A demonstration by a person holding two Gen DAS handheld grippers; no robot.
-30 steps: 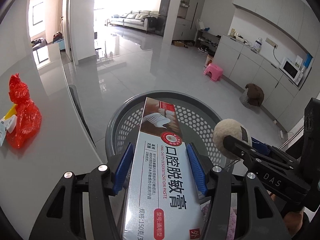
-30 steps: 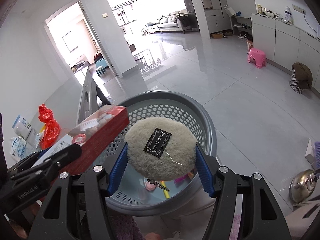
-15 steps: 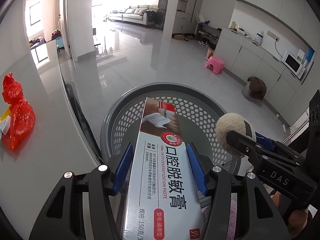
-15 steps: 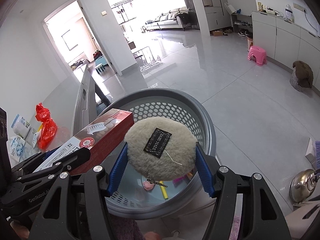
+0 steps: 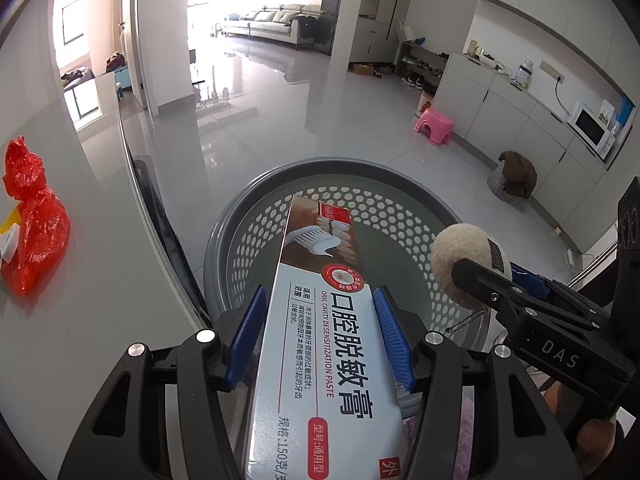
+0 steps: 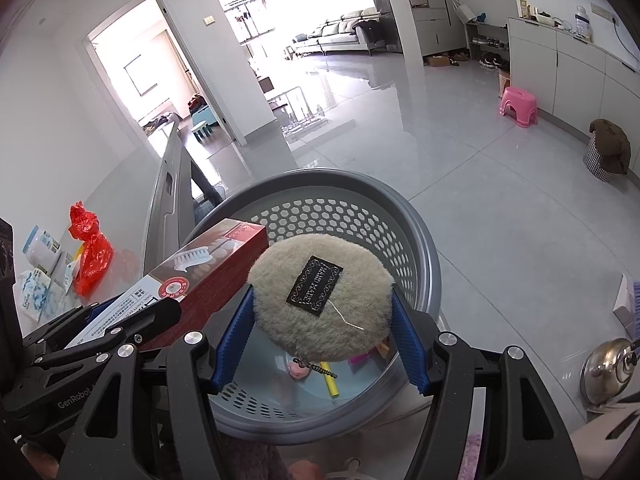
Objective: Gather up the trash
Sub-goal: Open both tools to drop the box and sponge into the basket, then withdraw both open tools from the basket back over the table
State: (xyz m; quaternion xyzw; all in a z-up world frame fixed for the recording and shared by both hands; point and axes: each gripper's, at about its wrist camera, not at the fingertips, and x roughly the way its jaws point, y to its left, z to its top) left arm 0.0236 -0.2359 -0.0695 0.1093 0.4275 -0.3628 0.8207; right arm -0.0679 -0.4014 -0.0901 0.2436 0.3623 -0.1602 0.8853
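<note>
Trash, left to right: red bag (image 5: 34, 216) on the table (image 5: 92, 280); toothpaste box (image 5: 324, 344), clamped in our left gripper (image 5: 318, 340) over the basket (image 6: 420, 240); fuzzy puff (image 6: 322, 296), clamped in our right gripper (image 6: 322, 334) above the same basket.

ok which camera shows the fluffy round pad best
The right wrist view: the fluffy round pad faces the lens flat, with its black label and the chain under it visible, held in the right gripper over the basket. The left wrist view shows it edge-on, partly hidden by that gripper.
</note>
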